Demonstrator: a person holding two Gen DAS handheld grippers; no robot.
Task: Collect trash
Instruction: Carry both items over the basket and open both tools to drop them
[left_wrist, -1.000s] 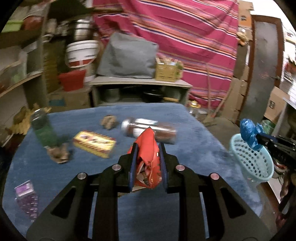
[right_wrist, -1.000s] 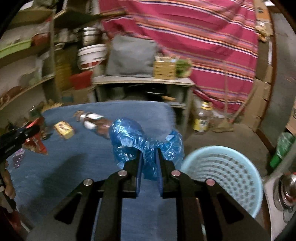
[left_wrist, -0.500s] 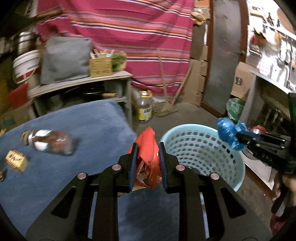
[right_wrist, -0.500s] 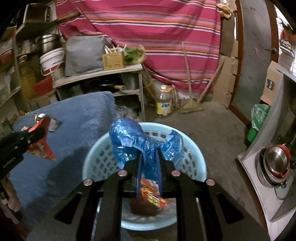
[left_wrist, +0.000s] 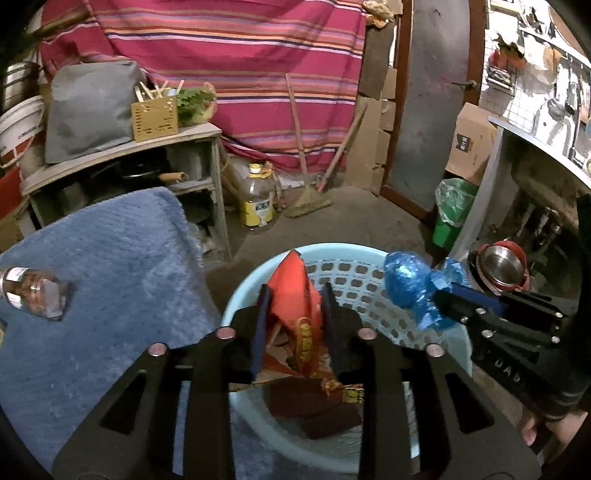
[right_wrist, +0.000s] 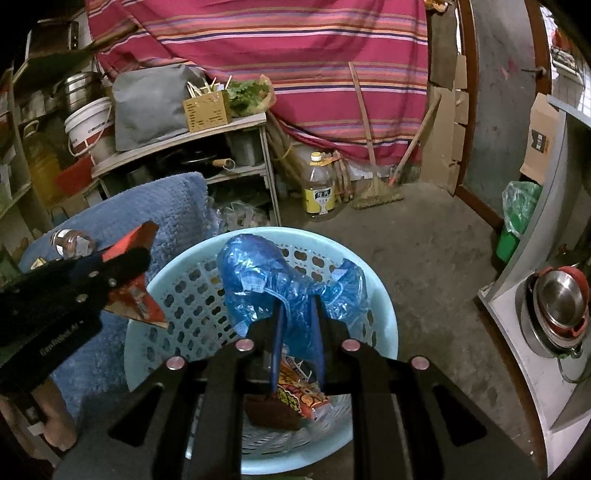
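My left gripper (left_wrist: 295, 291) hangs over the light blue basket (left_wrist: 332, 249), its jaws opening with a red snack wrapper (left_wrist: 291, 291) still standing between the pads and touching both. At the right of the left wrist view, my right gripper (left_wrist: 443, 291) is shut on a crumpled blue plastic bag (left_wrist: 410, 280). In the right wrist view this gripper (right_wrist: 296, 306) holds the blue bag (right_wrist: 251, 266) above the basket (right_wrist: 384, 314). The left gripper (right_wrist: 144, 254) and the red wrapper (right_wrist: 136, 295) reach in from the left. Brown and yellow-red wrappers (right_wrist: 299, 395) lie in the basket's bottom.
The blue-covered table (left_wrist: 110, 277) stands just left of the basket, with a jar (left_wrist: 33, 291) lying on it. On the floor beyond are a yellow-labelled bottle (left_wrist: 256, 199), a broom (left_wrist: 306, 199) and a green bin (left_wrist: 450, 214). A counter with a steel pot (left_wrist: 502, 266) borders the right.
Both grippers swung right from above the table to above the basket, carrying the wrapper and the bag. The left jaws stand slightly wider than before.
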